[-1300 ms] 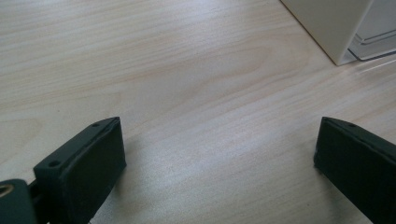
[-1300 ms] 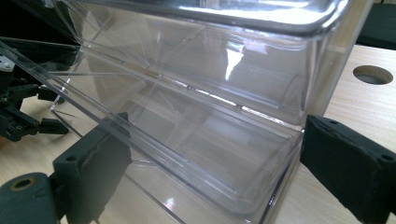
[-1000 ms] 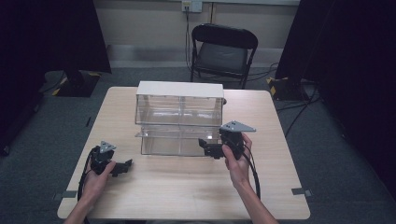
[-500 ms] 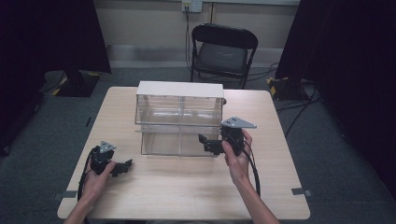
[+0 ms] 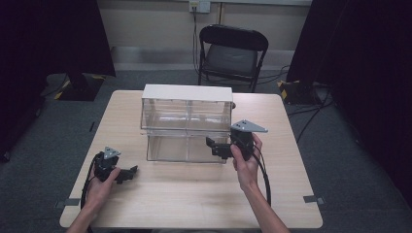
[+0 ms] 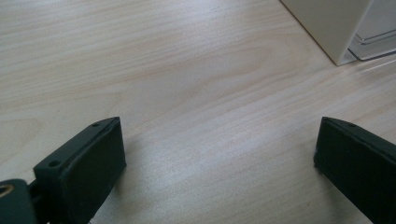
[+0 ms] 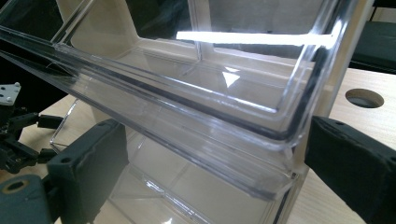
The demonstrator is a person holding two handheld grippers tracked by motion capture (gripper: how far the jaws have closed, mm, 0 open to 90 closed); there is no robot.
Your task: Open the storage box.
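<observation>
Drawers [image 5: 187, 128] of clear plastic stand mid-table [image 5: 194, 194], centre of the high view, long axis running left to right. Right gripper [image 5: 218, 147] sits at the lower drawer's front right corner, jaws wide, the drawer lip [image 7: 196, 135] between them. Left gripper [image 5: 127, 174] rests lower left, well apart, jaws wide and empty. The right hand [image 5: 245, 162] is nearer.

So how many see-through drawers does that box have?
2. The upper drawer sits under the white top, and the lower drawer is below it, by the open right gripper. Each looks split in two; any at the back would be hidden.
</observation>
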